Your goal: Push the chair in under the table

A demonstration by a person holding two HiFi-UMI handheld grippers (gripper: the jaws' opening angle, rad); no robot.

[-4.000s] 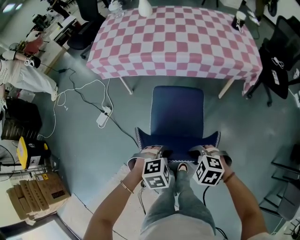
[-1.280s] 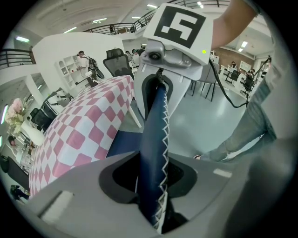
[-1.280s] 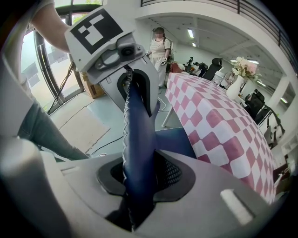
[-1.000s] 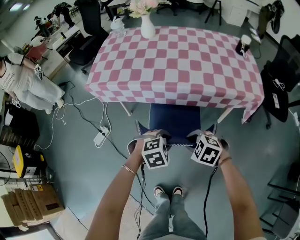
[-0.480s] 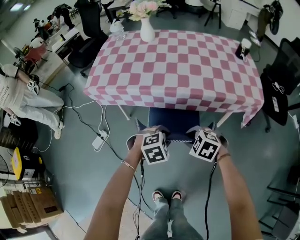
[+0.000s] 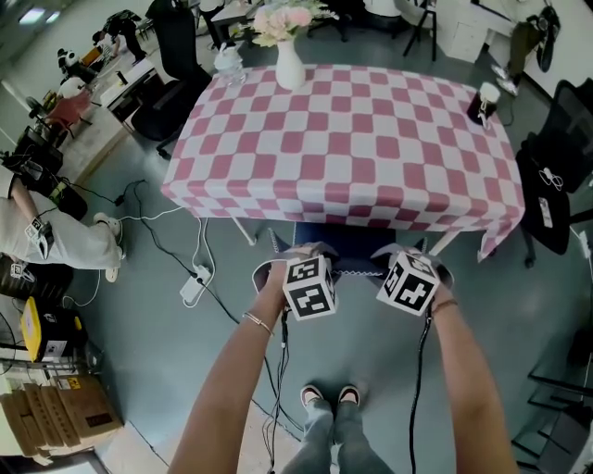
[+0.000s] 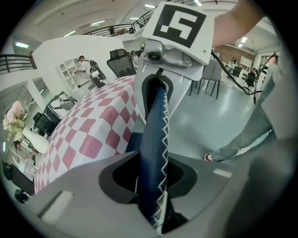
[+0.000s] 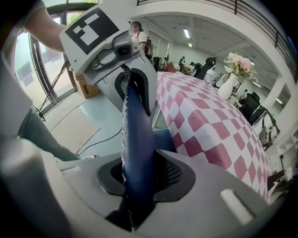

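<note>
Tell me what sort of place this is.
Probably an open-plan office or lab workspace: a black office chair beside the checked table, cables trailing over the grey floor, and cardboard boxes.

A white vase [image 6: 289, 67] of pale flowers [image 6: 283, 18], a white power strip [image 6: 194, 285] with trailing cables [image 6: 165, 248] on the grey floor [image 6: 139, 343], and cardboard boxes [image 6: 60, 421] at lower left.

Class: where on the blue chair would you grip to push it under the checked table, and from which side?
Grip the backrest's top edge, from above on the side away from the table: it is a thin upright panel the jaws can straddle, and the seat sits mostly under the cloth.
</note>
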